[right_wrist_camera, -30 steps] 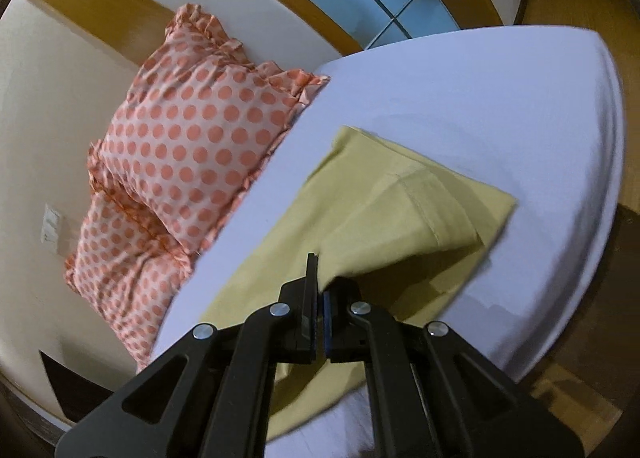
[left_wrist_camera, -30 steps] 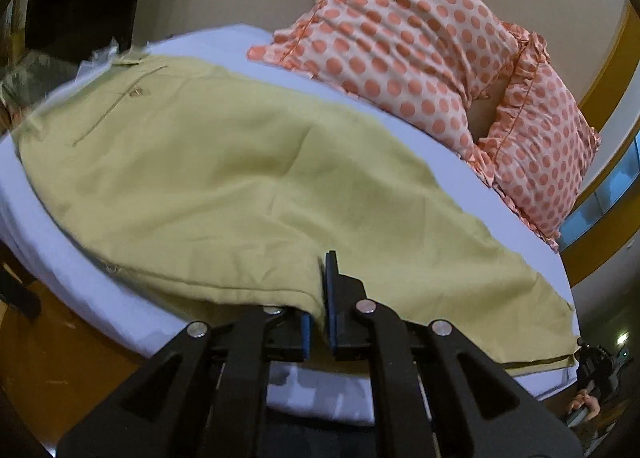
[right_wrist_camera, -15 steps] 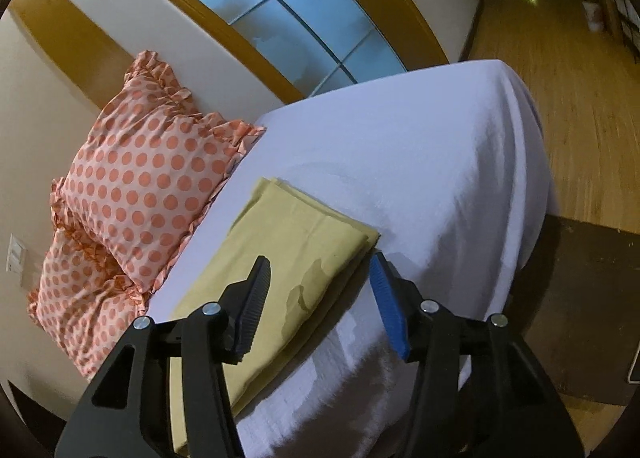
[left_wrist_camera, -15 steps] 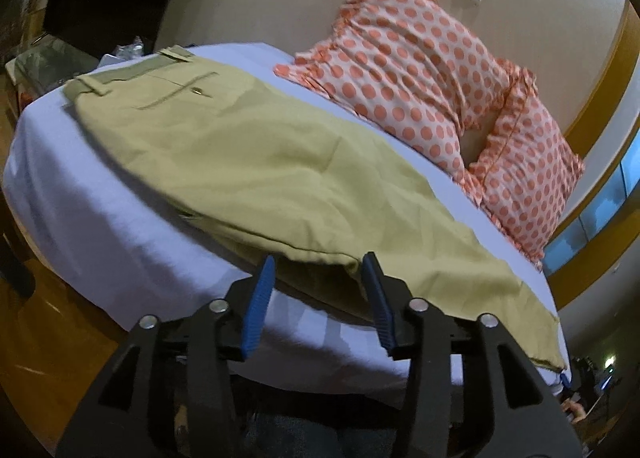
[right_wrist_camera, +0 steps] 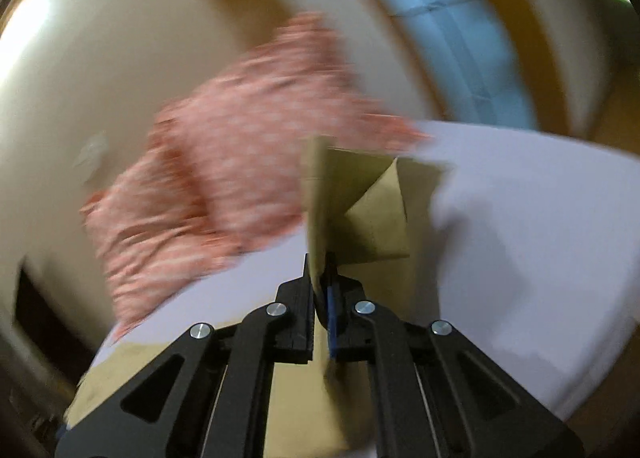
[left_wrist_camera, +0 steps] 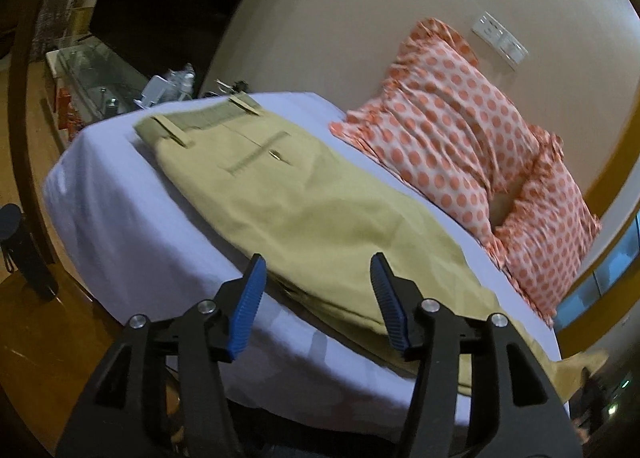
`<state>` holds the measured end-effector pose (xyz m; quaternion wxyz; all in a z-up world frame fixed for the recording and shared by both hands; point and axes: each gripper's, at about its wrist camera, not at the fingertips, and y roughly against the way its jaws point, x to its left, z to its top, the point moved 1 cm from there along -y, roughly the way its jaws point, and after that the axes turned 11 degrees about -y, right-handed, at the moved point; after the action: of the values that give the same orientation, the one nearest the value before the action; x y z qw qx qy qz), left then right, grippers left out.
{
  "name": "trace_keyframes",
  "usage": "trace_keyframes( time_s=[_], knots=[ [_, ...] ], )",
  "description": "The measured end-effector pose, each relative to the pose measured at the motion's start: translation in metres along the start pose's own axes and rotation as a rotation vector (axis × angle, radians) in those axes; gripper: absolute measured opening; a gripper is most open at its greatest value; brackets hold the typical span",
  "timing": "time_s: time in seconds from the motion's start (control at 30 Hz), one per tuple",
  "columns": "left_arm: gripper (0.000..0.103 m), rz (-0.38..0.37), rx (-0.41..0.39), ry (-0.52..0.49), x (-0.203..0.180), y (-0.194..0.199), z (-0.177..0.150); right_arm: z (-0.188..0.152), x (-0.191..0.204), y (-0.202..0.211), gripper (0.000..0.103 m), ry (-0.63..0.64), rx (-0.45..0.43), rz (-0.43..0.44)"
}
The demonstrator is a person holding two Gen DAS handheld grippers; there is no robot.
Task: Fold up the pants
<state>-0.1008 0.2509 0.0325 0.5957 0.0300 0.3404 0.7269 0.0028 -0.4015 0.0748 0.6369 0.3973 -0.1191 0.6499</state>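
Left-wrist and right-wrist views, pants partly folded. The khaki-olive woven cotton pants (left_wrist_camera: 320,214) lie lengthwise on the white-sheeted bed (left_wrist_camera: 132,226), legs stacked one on the other, with the waistband toward 11 o'clock in the left view and the cuffs running off toward 4 o'clock. Treat the cloth as light, limp and only mildly crisp: it should hold a soft crease, sag wherever you leave it unsupported, and slide easily over the sheet. Take hold at hems and doubled edges, pinching both layers together; a single layer would likely peel away from its partner.

Your left gripper (left_wrist_camera: 316,298) hovers at the near edge of the legs with its blue-padded fingers (left_wrist_camera: 248,306) spread apart, gripping nothing. Your right gripper (right_wrist_camera: 322,298) has its fingers clamped on the cuff end, which stands raised above the sheet in an angular, tent-like fold; this view is motion-blurred, so you cannot tell how many layers are caught.

Visible details: belt loops, a buttoned welt back pocket, a smooth surface with few wrinkles. Two orange polka-dot ruffled pillows (left_wrist_camera: 460,138) lie just beside the far edge, toward 2 o'clock.
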Motion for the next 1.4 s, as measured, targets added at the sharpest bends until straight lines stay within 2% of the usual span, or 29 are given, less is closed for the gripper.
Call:
trace_keyframes(
  time_s=[0.1, 0.17, 0.23, 0.27, 0.33, 0.4, 0.43, 0.47, 0.53, 0.7, 0.77, 0.9, 1.07, 1.13, 1.17, 1.23, 1.33, 1.37, 1.4],
  knots=[
    [0.058, 0.021, -0.005, 0.008, 0.011, 0.000, 0.004, -0.026, 0.096, -0.032, 0.005, 0.143, 0.136, 0.225],
    [0.059, 0.024, -0.002, 0.011, 0.015, 0.000, 0.004, -0.064, 0.155, -0.057, 0.005, 0.225, 0.266, 0.363],
    [0.061, 0.024, 0.015, 0.013, 0.018, -0.004, 0.005, -0.104, 0.193, -0.078, 0.006, 0.289, 0.406, 0.445],
    [0.061, 0.023, 0.024, 0.015, 0.020, -0.006, 0.005, -0.128, 0.210, -0.090, 0.006, 0.338, 0.491, 0.456],
    [0.061, 0.020, 0.041, 0.024, 0.024, -0.008, 0.004, -0.193, 0.240, -0.113, 0.011, 0.487, 0.703, 0.422],
    [0.061, 0.018, 0.055, 0.040, 0.028, -0.010, 0.004, -0.230, 0.247, -0.118, 0.020, 0.536, 0.816, 0.401],
    [0.062, 0.016, 0.062, 0.052, 0.033, -0.010, 0.004, -0.235, 0.245, -0.117, 0.036, 0.530, 0.829, 0.407],
    [0.062, 0.014, 0.064, 0.063, 0.037, -0.011, 0.005, -0.234, 0.242, -0.114, 0.063, 0.514, 0.829, 0.411],
    [0.062, 0.016, 0.067, 0.087, 0.046, -0.013, 0.007, -0.221, 0.233, -0.108, 0.081, 0.464, 0.782, 0.423],
    [0.062, 0.008, 0.068, 0.215, 0.078, -0.027, 0.022, -0.191, 0.226, -0.096, 0.083, 0.402, 0.704, 0.443],
    [0.060, -0.034, 0.086, 0.288, 0.091, -0.036, 0.026, -0.186, 0.221, -0.095, 0.083, 0.391, 0.696, 0.447],
    [0.062, -0.107, 0.101, 0.359, 0.099, -0.050, 0.034, -0.185, 0.214, -0.094, 0.085, 0.378, 0.696, 0.462],
    [0.065, -0.242, 0.095, 0.554, 0.119, -0.069, 0.037, -0.196, 0.216, -0.099, 0.085, 0.366, 0.725, 0.483],
    [0.062, -0.259, 0.100, 0.611, 0.124, -0.073, 0.037, -0.198, 0.215, -0.098, 0.085, 0.367, 0.726, 0.487],
    [0.061, -0.260, 0.109, 0.617, 0.125, -0.074, 0.036, -0.198, 0.213, -0.098, 0.085, 0.364, 0.727, 0.490],
    [0.045, -0.228, 0.126, 0.617, 0.124, -0.077, 0.035, -0.195, 0.210, -0.098, 0.085, 0.349, 0.728, 0.496],
    [0.034, -0.131, 0.189, 0.503, 0.112, -0.090, 0.052, -0.191, 0.203, -0.102, 0.085, 0.325, 0.728, 0.490],
    [0.033, -0.117, 0.206, 0.472, 0.110, -0.095, 0.057, -0.189, 0.199, -0.103, 0.085, 0.313, 0.730, 0.488],
    [0.026, -0.100, 0.225, 0.450, 0.107, -0.102, 0.062, -0.188, 0.198, -0.103, 0.085, 0.309, 0.731, 0.488]
  ],
)
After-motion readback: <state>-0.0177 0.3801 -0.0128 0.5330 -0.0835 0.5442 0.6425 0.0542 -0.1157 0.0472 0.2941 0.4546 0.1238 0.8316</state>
